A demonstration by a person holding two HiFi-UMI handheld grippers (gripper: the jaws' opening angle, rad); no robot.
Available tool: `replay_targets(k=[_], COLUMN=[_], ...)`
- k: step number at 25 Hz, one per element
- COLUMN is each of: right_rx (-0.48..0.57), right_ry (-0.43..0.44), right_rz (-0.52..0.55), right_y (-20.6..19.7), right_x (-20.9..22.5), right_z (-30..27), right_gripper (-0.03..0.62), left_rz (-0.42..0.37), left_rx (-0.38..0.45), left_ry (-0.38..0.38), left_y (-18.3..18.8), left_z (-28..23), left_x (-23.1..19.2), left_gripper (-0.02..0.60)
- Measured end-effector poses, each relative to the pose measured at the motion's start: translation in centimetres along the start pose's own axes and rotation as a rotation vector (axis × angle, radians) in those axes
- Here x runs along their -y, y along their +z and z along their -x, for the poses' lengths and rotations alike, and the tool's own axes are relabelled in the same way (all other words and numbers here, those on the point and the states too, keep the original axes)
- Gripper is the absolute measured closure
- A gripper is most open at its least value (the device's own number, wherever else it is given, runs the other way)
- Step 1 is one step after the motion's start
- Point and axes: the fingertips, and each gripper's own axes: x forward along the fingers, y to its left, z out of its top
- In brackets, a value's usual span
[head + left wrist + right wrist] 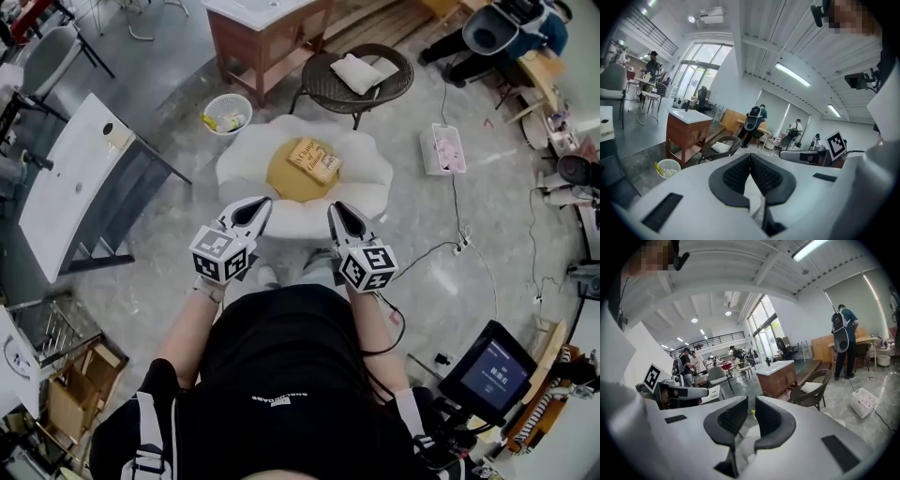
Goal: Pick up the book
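Note:
The book (317, 159) has a yellow-tan cover and lies on a round yellow pad (284, 178). The pad sits on a white flower-shaped low table (242, 167) just ahead of me. My left gripper (265, 202) hovers at the table's near edge, left of the book, shut and empty (750, 155). The right gripper (333, 206) hovers beside it at the near edge. Its jaws show a narrow gap with nothing in it (751, 399). Neither gripper touches the book. The book does not show in either gripper view.
Beyond the table stand a wicker chair (361, 75) with a white cushion, a wooden washstand (267, 28) and a white wastebasket (228, 112). A white crate (442, 148) and a cable (450, 248) lie on the floor to the right. A white desk (75, 178) stands to the left.

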Motion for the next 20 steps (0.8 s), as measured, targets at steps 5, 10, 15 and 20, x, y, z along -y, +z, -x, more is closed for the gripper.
replay_targets(k=[5, 10, 15, 20], right_rx=[-0.015, -0.024, -0.024, -0.037], right_ry=[0.041, 0.080, 0.127, 0.170], right_rz=[0.027, 0.037, 0.046, 0.023], right_y=[1.7, 2.8, 4.3, 7.5], right_x=[2.5, 5.2, 8.2, 12.8], right_z=[-2.2, -3.5, -4.4, -6.1], right_gripper=[0.531, 0.530, 0.530, 0.530], left_rz=[0.008, 0.013, 0.009, 0.010], left_rx=[-0.004, 0.010, 0.014, 0.004], left_ry=[0.036, 0.065, 0.086, 0.118], left_y=[1.1, 1.8, 2.9, 5.7], left_z=[-3.1, -6.1, -9.8, -14.8], left_x=[-0.6, -0.6, 0.3, 1.2], left_gripper=[0.568, 0.568, 0.568, 0.566])
